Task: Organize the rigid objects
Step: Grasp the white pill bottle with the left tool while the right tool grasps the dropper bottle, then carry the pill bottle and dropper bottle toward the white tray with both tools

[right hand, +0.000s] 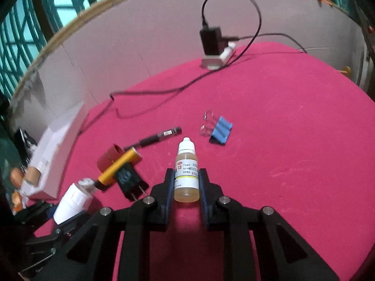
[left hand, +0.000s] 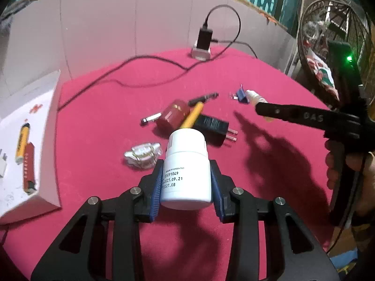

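Left wrist view: left hand-held gripper [left hand: 186, 182] clamped on a white bottle [left hand: 186, 171], frame centre, above the red surface [left hand: 105, 98]. White box [left hand: 44, 140] at left edge.

Right wrist view: right hand-held gripper [right hand: 187, 185] squeezing a dropper bottle [right hand: 186, 173], centre; blue clip [right hand: 221, 132] just above-right.

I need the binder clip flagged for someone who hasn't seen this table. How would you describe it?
On the red cloth, look past the right gripper and the dropper bottle it holds. The binder clip lies just beyond, apart from the pile of chargers and tubes. It is the only blue thing lying on the cloth, with clear looped handles.
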### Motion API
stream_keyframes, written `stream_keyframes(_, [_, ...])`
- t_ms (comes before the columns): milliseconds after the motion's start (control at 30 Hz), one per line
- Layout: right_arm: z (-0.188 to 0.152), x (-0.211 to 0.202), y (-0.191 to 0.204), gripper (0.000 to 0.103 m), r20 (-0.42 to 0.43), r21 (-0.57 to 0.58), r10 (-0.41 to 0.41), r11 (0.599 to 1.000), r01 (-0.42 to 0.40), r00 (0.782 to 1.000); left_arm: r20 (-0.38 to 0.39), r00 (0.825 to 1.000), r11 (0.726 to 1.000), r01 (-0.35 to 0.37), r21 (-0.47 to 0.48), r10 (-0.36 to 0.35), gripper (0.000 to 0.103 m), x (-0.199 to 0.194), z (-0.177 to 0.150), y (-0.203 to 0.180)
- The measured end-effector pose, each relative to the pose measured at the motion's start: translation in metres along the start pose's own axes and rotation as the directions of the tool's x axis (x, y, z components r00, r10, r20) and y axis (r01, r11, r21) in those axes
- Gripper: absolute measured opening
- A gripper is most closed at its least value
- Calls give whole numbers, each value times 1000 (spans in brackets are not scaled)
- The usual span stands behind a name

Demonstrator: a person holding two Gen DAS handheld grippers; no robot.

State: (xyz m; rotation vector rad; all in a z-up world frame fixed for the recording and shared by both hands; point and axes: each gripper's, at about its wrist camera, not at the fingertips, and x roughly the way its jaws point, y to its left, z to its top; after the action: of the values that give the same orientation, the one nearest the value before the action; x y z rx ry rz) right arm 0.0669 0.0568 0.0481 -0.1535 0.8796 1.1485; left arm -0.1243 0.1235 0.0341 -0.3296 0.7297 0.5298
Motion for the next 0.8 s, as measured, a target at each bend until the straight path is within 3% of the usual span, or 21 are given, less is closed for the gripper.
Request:
stream_keyframes(267, [10, -36, 30, 18, 72, -59, 88, 995, -83, 994, 63, 998, 1000, -13, -12, 13, 36, -16, 12, 2])
stream_keyframes(800, [11, -39, 73, 18, 50, -145, 164, 977, -155, 985, 124, 991, 995, -39, -90, 50, 36, -39, 11, 29])
